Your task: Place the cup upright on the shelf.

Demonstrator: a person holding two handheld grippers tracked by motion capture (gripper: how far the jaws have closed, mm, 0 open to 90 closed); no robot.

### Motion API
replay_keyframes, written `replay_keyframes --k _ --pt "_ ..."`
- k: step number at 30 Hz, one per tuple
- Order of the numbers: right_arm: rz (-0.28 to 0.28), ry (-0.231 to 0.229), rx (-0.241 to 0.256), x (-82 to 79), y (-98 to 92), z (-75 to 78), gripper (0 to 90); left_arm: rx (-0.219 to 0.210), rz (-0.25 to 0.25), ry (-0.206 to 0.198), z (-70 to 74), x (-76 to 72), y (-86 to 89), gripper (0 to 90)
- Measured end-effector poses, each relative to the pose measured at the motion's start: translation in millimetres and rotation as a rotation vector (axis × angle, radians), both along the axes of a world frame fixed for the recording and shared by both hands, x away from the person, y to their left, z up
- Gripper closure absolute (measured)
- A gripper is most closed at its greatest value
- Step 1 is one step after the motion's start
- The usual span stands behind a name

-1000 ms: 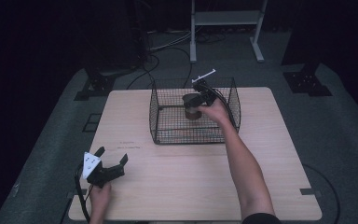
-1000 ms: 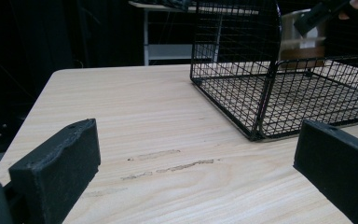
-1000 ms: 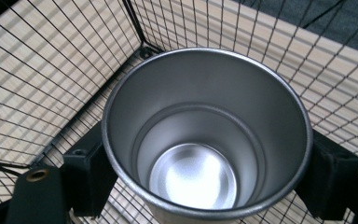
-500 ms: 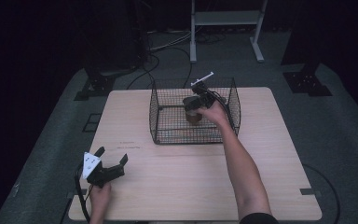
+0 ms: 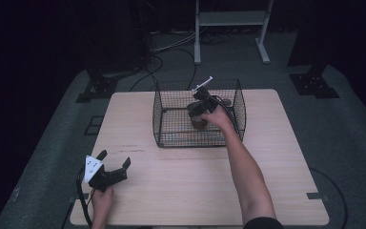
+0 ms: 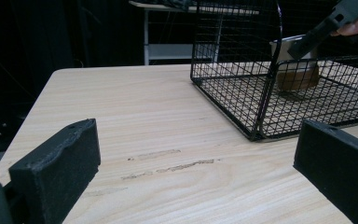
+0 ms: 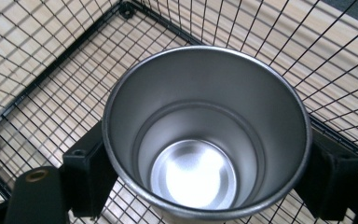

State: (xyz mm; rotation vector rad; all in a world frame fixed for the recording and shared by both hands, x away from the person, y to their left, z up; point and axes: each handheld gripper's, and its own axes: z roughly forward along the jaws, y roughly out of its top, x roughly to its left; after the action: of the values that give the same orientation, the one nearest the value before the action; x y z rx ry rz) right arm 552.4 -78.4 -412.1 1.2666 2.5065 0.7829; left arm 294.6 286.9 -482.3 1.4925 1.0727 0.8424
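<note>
A steel cup (image 7: 205,135) with a brown base stands upright inside a black wire basket (image 5: 158,102) at the table's far middle. My right gripper (image 7: 208,175) has a jaw pressed on each side of the cup, and its inside is empty. From the high view the right gripper (image 5: 198,109) reaches over the basket's right part, with the cup (image 5: 199,121) below it. In the left gripper view the cup (image 6: 298,70) sits low, at or just above the basket floor. My left gripper (image 5: 114,158) rests open near the table's front left corner, nothing between its jaws (image 6: 196,154).
The light wooden table (image 5: 181,191) has faint scuff marks (image 6: 168,163) in front of the left gripper. A metal stand (image 5: 228,28) and cables lie on the dark floor beyond the table's far edge.
My right gripper has come down and slightly toward the person with the cup inside the basket. The left gripper has stayed put.
</note>
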Motion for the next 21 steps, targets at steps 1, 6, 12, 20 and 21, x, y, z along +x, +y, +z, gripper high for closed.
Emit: replay_keyframes --k 1,6,12,20,21 --pt "0.0 0.0 0.0 0.0 0.0 0.0 17.6 0.0 0.0 0.0 0.0 0.0 0.0 0.0" --pt "0.017 0.003 -0.01 -0.8 1.6 -0.8 17.5 0.0 0.0 0.0 0.0 0.0 0.0 0.0" --pt "0.028 0.006 -0.016 -1.7 0.8 0.3 16.6 -0.002 0.002 0.001 0.1 0.3 0.4 0.0" --pt "0.034 0.017 -0.029 -2.7 -0.3 2.5 14.1 -0.005 0.005 0.001 0.0 0.6 0.7 0.0" --pt "0.035 0.021 -0.032 -2.9 -0.6 2.3 13.6 -0.005 0.005 0.001 0.0 0.6 0.7 0.0"
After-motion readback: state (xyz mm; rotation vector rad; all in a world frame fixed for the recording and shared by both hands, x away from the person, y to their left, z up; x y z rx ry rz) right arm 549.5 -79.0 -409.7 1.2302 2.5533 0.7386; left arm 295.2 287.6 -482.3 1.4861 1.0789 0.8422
